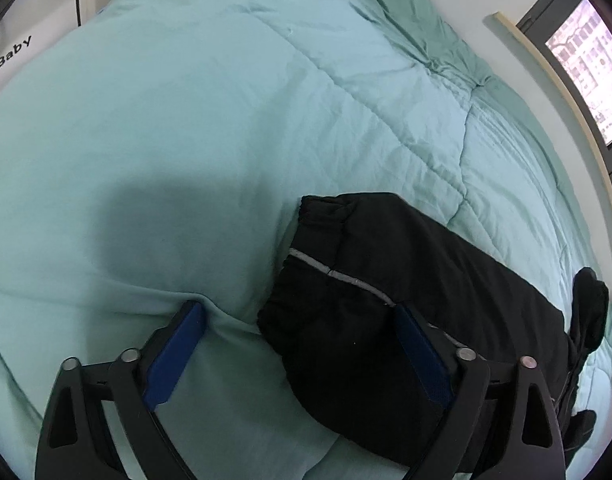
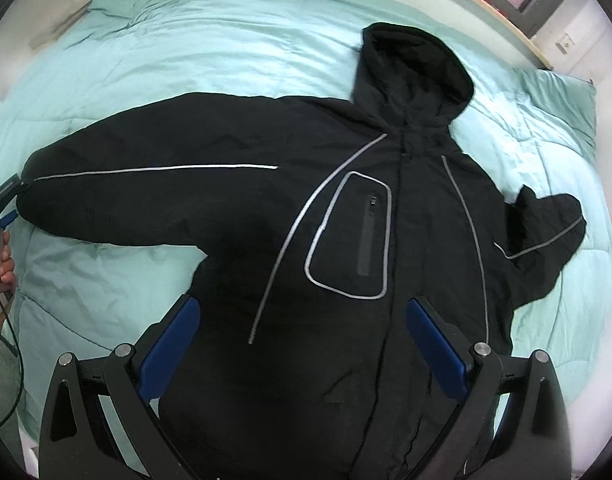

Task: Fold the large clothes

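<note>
A black hooded jacket [image 2: 345, 208] with grey reflective piping lies face up, spread on a mint-green quilt [image 2: 186, 40]. One sleeve stretches out to the left; the other is bent at the right [image 2: 545, 232]. My right gripper [image 2: 302, 312] is open above the jacket's lower front. My left gripper [image 1: 298, 316] is open at the cuff end of the outstretched sleeve [image 1: 345, 280]; its right finger is over the sleeve and its left finger over the quilt. The left gripper also shows at the far left edge of the right wrist view [image 2: 4, 204], by the cuff.
The quilt [image 1: 186, 120] covers a bed. A wooden-edged sill and window [image 1: 585, 60] run along the bed's far side. A white item printed "Baby" [image 1: 10, 60] sits at the left. A hand and cable [image 2: 2, 264] show at the left.
</note>
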